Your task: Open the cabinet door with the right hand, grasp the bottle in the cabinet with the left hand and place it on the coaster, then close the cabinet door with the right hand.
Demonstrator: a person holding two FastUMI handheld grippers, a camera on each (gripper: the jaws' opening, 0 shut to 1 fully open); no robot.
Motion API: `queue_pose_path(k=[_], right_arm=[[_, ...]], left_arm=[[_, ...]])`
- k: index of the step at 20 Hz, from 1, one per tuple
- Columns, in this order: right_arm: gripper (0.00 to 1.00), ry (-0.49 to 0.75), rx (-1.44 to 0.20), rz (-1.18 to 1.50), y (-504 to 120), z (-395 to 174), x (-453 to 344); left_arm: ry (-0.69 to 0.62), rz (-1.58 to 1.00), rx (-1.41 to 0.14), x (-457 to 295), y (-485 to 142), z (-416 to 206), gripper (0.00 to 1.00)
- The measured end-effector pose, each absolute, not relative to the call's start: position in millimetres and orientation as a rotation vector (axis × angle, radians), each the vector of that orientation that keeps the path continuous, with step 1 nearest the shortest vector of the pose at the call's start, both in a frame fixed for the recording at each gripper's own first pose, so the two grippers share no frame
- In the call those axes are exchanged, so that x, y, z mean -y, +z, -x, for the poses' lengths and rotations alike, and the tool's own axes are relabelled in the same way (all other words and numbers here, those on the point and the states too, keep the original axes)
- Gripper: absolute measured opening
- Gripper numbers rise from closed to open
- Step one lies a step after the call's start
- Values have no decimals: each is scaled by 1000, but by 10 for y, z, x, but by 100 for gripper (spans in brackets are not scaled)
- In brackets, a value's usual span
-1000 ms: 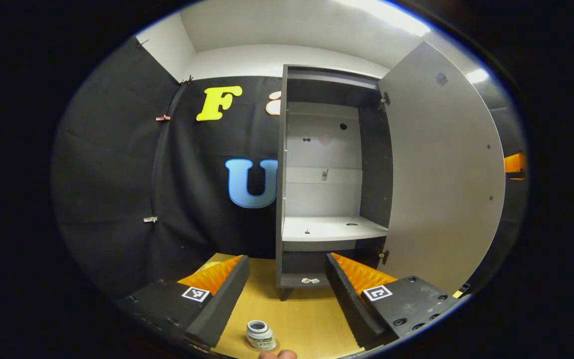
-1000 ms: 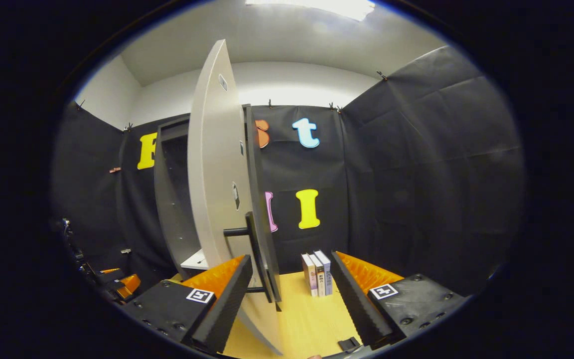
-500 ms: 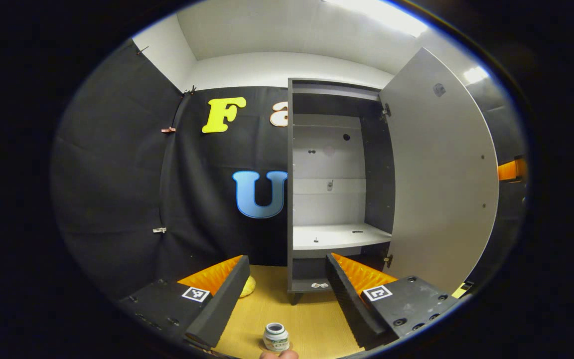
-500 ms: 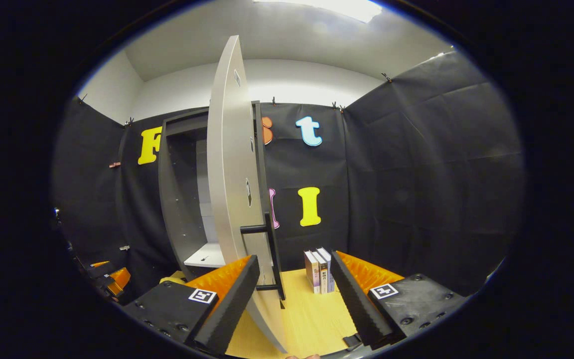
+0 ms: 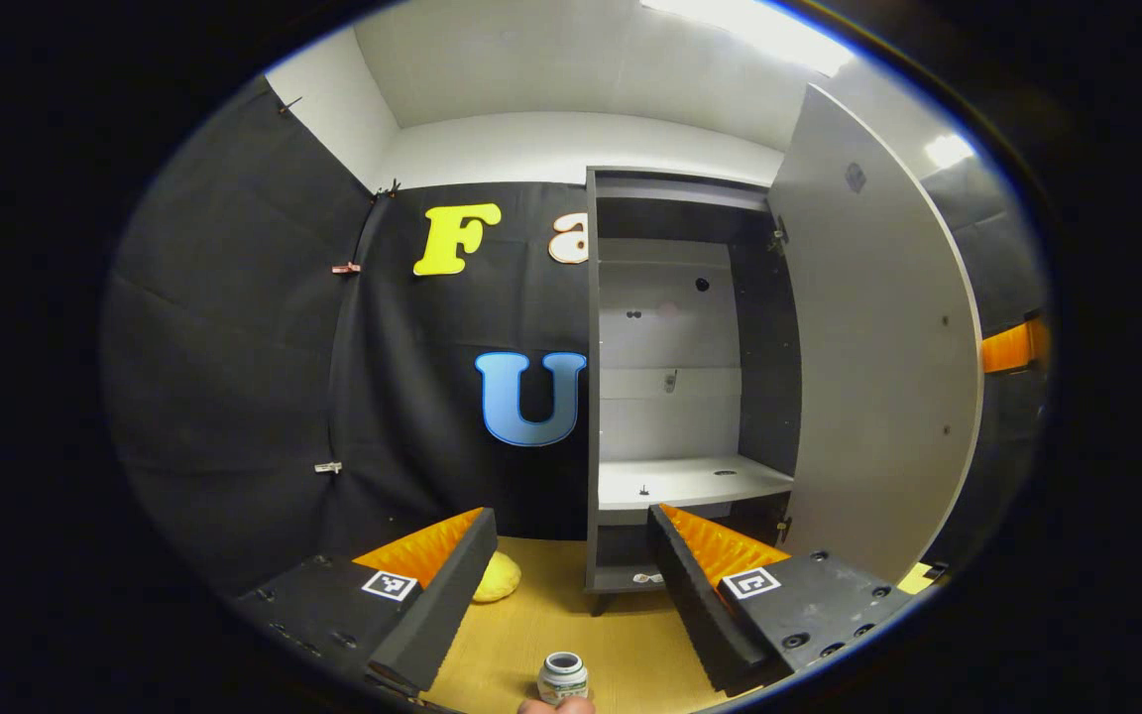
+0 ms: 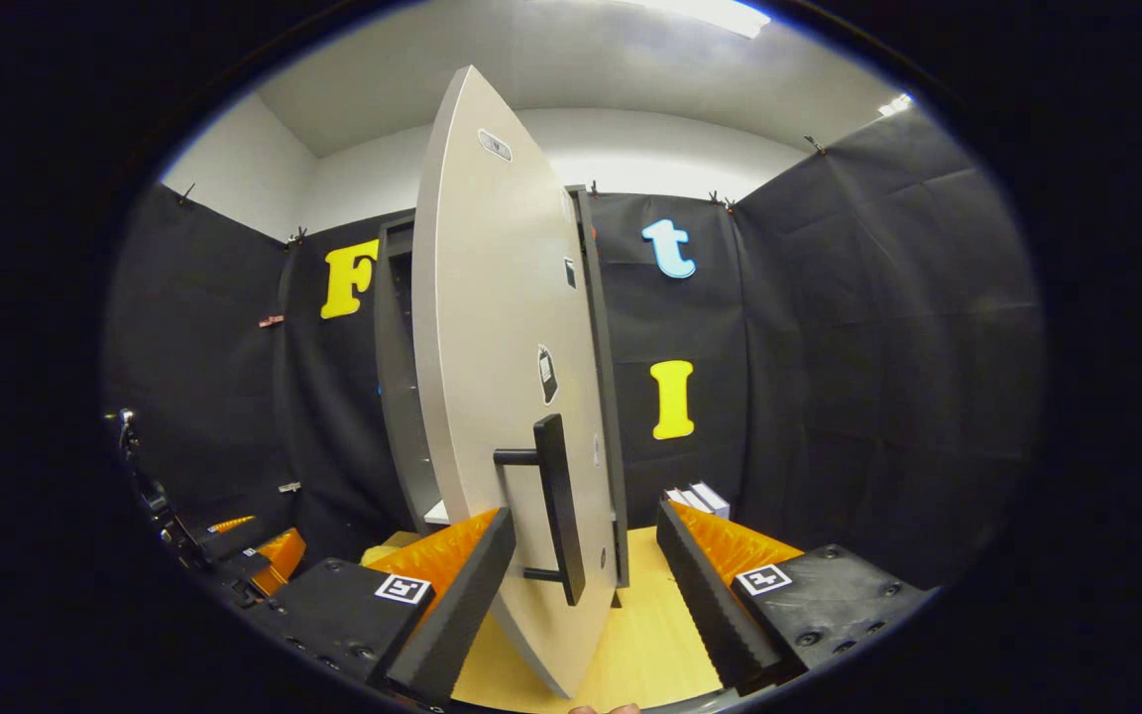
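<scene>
Our right gripper point(image 6: 586, 575) stands wide open, holding nothing, the door handle point(image 6: 556, 506) between its fingers. We should push the cabinet door point(image 6: 507, 377) shut steadily. Our left gripper point(image 5: 571, 575) gapes empty, the bottle point(image 5: 562, 678) standing below its fingertips.

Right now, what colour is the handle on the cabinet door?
Black: the handle shows best in the right gripper view, on the light grey cabinet door.

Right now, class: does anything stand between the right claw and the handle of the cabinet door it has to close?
Nothing visible does. The handle juts from the open door just ahead of the right claw, whose jaws stand apart on either side of it, with no object in between.
</scene>
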State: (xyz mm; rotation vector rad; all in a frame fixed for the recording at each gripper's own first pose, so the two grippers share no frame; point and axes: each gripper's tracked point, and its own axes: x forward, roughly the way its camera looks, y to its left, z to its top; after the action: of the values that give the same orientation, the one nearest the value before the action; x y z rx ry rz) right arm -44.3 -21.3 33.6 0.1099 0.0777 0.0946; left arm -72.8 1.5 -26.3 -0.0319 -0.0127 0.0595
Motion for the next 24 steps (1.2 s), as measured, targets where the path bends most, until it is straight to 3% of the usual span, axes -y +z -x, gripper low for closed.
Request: queue_pose_path(k=[11, 12, 13, 17, 24], right_arm=[[96, 203, -68, -164, 244, 87, -549], [100, 219, -73, -181, 231, 62, -639], [96, 239, -81, -190, 212, 42, -743], [96, 345, -74, -173, 248, 52, -1111], [97, 315, -37, -103, 207, 0, -922]], left_arm=[[94, 7, -5, -211, -394, 803, 96], [95, 6, -9, -222, -417, 819, 95], [98, 4, -13, -231, -432, 821, 95], [109, 3, -13, -294, -443, 842, 96], [90, 9, -28, -332, -429, 737, 96]])
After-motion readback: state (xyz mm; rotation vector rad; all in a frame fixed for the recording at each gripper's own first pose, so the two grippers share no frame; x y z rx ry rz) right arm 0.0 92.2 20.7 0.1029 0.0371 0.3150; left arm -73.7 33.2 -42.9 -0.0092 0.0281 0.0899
